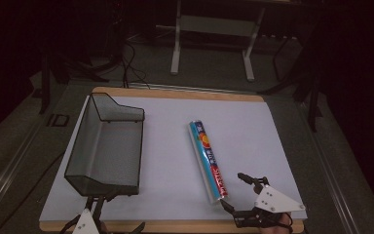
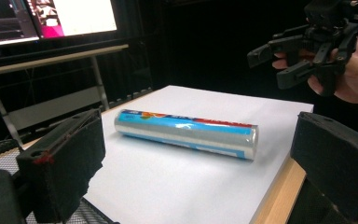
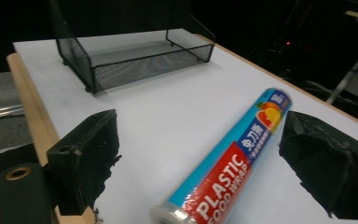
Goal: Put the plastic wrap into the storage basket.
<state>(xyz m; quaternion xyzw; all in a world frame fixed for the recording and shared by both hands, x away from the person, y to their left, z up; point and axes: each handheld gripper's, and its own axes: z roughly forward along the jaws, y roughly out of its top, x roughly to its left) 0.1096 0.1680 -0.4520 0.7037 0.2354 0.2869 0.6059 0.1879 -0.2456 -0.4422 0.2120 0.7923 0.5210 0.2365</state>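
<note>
From the high view, a roll of plastic food wrap (image 1: 208,161) is lying flat on the white-covered bench (image 1: 253,122), its long axis running from the far middle toward the near right edge. A black mesh tray (image 1: 106,144) is sitting at the left, holding nothing. The right claw (image 1: 238,193) is resting by the roll's near end, jaws apart; the left claw (image 1: 99,204) is sitting at the tray's near wall.

In the left gripper view, the left claw (image 2: 200,156) is gaping wide, the roll (image 2: 186,133) lying crosswise beyond it.

In the right gripper view, the right claw (image 3: 198,163) is spreading around the roll's (image 3: 228,163) red end, not touching it.
</note>
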